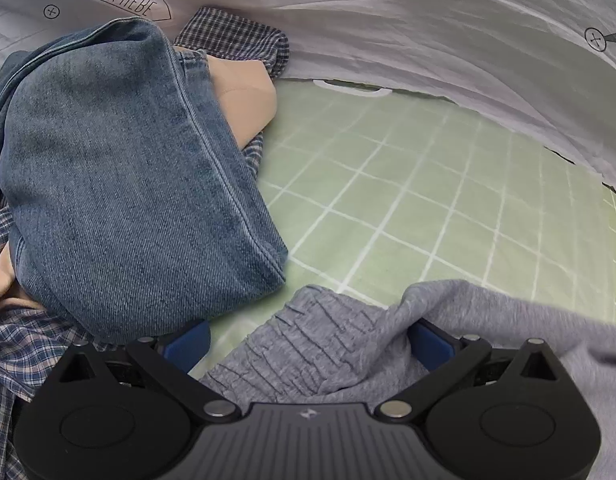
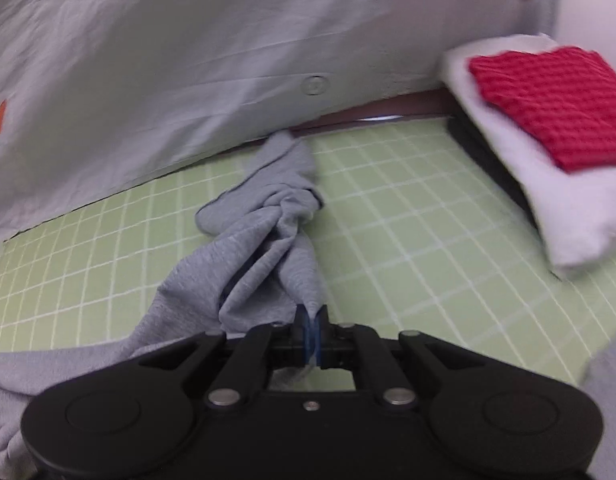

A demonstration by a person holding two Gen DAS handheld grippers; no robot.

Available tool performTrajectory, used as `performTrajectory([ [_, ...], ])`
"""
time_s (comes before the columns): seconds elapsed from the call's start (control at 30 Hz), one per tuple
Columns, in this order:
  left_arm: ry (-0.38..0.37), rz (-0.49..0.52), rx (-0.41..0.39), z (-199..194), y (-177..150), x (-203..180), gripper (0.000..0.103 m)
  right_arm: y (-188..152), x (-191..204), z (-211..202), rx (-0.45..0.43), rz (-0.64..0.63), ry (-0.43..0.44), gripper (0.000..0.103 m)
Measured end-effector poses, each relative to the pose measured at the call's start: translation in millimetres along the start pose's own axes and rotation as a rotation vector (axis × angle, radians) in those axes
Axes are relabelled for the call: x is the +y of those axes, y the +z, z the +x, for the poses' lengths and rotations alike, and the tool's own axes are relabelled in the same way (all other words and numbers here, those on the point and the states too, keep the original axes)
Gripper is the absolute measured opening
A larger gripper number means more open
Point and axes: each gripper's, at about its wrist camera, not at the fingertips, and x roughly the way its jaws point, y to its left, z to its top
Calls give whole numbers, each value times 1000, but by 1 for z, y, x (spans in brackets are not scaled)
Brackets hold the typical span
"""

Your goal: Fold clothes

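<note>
The right claw (image 2: pixel 311 334) was clenched on a pinch of the grey garment (image 2: pixel 263 248), its blue pads pressed together with a thin fold of the cloth caught between them. From that pinch the grey knit ran away from the camera in a twisted, bunched rope across the green gridded mat (image 2: pixel 408 220), its far end reaching the edge of the pale sheet (image 2: pixel 167 80) that rose behind the mat. More of the same cloth spread loosely to the lower left of the right wrist view. To the right on the mat lay a folded white towel (image 2: pixel 548 208) with a folded red waffle-knit cloth (image 2: pixel 556 104) stacked on top.

The left claw (image 1: pixel 308 344) was released, its two blue pads (image 1: pixel 187 344) standing wide apart. The grey garment (image 1: pixel 340 344), showing a ribbed or pleated section, lay between them and draped over the right-hand finger, but the pads did not press on it. Just left of that claw sat a heap of unfolded clothes: a pair of blue jeans (image 1: pixel 127 184) on top, a beige garment (image 1: pixel 243 96) poking out behind it, and checked shirts (image 1: pixel 235 36) beneath and beyond. The jeans' hem rested on the mat close to the grey cloth. The pale sheet in the left wrist view bore a printed arrow label (image 1: pixel 125 0).
</note>
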Motion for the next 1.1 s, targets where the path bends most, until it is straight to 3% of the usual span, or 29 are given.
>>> performTrajectory([
  [0.17, 3, 1, -7, 1, -1, -1, 103, -36, -33, -15, 81, 33, -69, 7],
  [0.2, 2, 2, -6, 1, 0, 0, 103, -39, -34, -18, 77, 33, -79, 14],
  [0.27, 0, 1, 1, 2, 2, 0, 103, -37, -33, -24, 33, 42, -117, 51],
  [0.3, -2, 0, 8, 2, 3, 1, 103, -34, -33, -27, -2, 45, -130, 86],
  [0.33, -4, -2, 14, 2, 4, 1, 103, -30, -32, -30, -49, 43, -127, 101],
  [0.4, -7, 3, 37, 2, 7, 1, 103, -19, -29, -31, -119, 39, -107, 103],
  [0.53, -28, 26, 75, -5, 9, 0, 101, 4, -19, -16, -145, 17, -62, 103],
  [0.7, -113, 52, 82, -19, 5, 3, 101, 19, 7, 11, -92, -148, -58, 103],
  [0.83, -128, 103, 97, -17, 3, 1, 101, 20, 28, 36, -13, -327, -64, 103],
  [1.0, -136, 82, 121, -11, 3, 2, 99, 22, 43, 55, 30, -434, -112, 103],
  [1.07, -123, 77, 126, -9, 2, 0, 92, 23, 44, 60, 37, -456, -121, 97],
  [1.1, -122, 74, 120, -9, 2, 0, 90, 24, 44, 61, 39, -469, -126, 85],
])
